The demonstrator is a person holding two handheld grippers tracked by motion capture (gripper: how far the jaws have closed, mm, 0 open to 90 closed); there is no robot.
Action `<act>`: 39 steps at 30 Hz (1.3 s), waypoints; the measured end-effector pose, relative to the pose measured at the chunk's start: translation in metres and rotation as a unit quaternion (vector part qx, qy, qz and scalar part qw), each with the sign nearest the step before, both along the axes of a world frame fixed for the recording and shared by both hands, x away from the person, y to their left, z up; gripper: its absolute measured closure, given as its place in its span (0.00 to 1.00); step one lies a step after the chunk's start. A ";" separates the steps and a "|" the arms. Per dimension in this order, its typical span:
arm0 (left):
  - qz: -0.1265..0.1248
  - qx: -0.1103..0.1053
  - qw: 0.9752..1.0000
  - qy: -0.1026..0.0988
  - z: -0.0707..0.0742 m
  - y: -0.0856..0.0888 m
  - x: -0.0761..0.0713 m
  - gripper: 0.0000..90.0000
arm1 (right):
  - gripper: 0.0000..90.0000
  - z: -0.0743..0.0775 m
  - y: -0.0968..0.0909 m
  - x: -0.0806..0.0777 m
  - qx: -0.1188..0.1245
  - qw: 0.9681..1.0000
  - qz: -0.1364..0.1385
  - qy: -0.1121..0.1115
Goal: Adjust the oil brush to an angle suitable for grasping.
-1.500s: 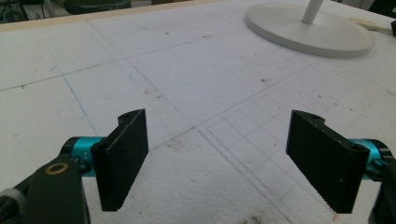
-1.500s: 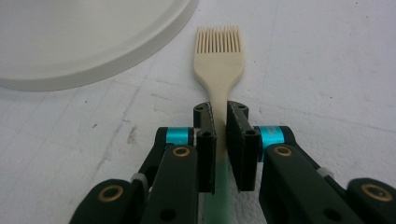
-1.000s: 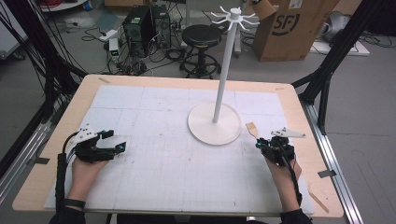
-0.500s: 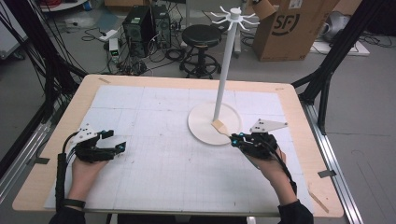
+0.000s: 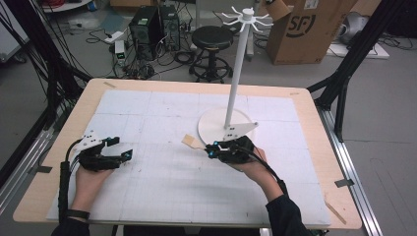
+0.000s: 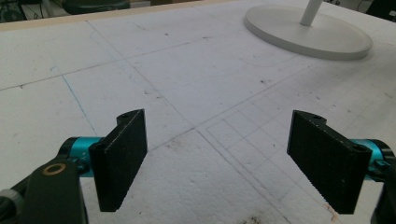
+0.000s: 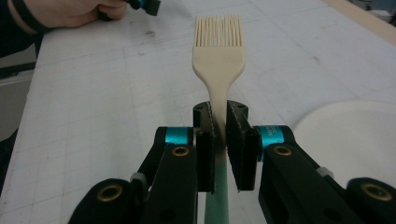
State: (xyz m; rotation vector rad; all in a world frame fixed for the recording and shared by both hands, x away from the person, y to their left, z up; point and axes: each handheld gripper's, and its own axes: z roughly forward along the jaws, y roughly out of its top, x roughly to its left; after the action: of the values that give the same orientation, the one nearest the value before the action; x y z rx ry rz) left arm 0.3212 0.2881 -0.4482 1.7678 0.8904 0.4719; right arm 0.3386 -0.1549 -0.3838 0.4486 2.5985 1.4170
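Your surface (image 5: 162, 196), a wooden top under a white gridded mat, carries a tall white stand (image 5: 239, 64) whose round base (image 5: 216, 123) sits just behind your right tongs (image 5: 209, 147), and the pole rises close beside your right hand; past the far edge you have a black stool (image 5: 211, 39), a computer tower (image 5: 142, 27) and a cardboard box (image 5: 305, 29) on the floor. Since a second ago your right tongs have travelled from the right side of the mat toward its middle, now in front of the base, while your left tongs (image 5: 118, 147) have stayed put near the left edge, jaws spread wide with nothing between them. Your right tongs are clamped on the pastry brush (image 7: 219, 60): cream-coloured head, fine straight bristles pointing away from you, pale green handle running back between the pads, held just above the mat.
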 end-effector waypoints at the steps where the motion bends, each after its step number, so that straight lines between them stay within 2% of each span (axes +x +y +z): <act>1: 0.000 -0.001 1.000 0.000 0.000 0.000 0.000 0.23 | 0.92 -0.003 0.006 0.001 -0.003 1.000 0.008 -0.003; 8: 0.000 -0.002 1.000 0.001 0.000 0.000 0.000 0.23 | 0.92 -0.017 0.042 0.004 -0.026 0.997 0.068 0.009; 18: 0.000 -0.007 1.000 0.001 0.000 0.001 0.000 0.23 | 0.92 -0.036 0.089 0.007 -0.052 0.992 0.111 0.019; 21: 0.001 -0.005 1.000 0.000 0.000 0.001 0.000 0.23 | 0.92 -0.043 0.101 0.008 -0.066 0.991 0.117 0.024; 24: 0.001 -0.003 1.000 0.000 0.000 0.001 0.000 0.23 | 0.92 -0.048 0.108 0.009 -0.074 0.990 0.122 0.019; 25: 0.001 -0.002 1.000 0.000 0.000 0.000 0.000 0.23 | 0.92 -0.049 0.110 0.009 -0.076 0.989 0.122 0.024; 33: 0.001 -0.003 1.000 0.000 0.000 0.000 0.000 0.23 | 0.91 -0.057 0.120 0.009 -0.094 0.987 0.130 0.023; 37: 0.001 -0.002 1.000 0.000 0.000 0.000 0.000 0.23 | 0.90 -0.058 0.121 0.009 -0.095 0.987 0.126 0.022; 39: 0.001 -0.002 1.000 0.000 0.000 0.000 0.000 0.23 | 0.84 -0.056 0.119 0.008 -0.096 0.988 0.121 0.019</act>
State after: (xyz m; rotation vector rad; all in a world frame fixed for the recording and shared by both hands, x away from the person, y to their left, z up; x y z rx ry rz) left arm 0.3212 0.2884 -0.4483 1.7640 0.8924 0.4698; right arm 0.3470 -0.0354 -0.4402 0.1411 2.8643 1.2134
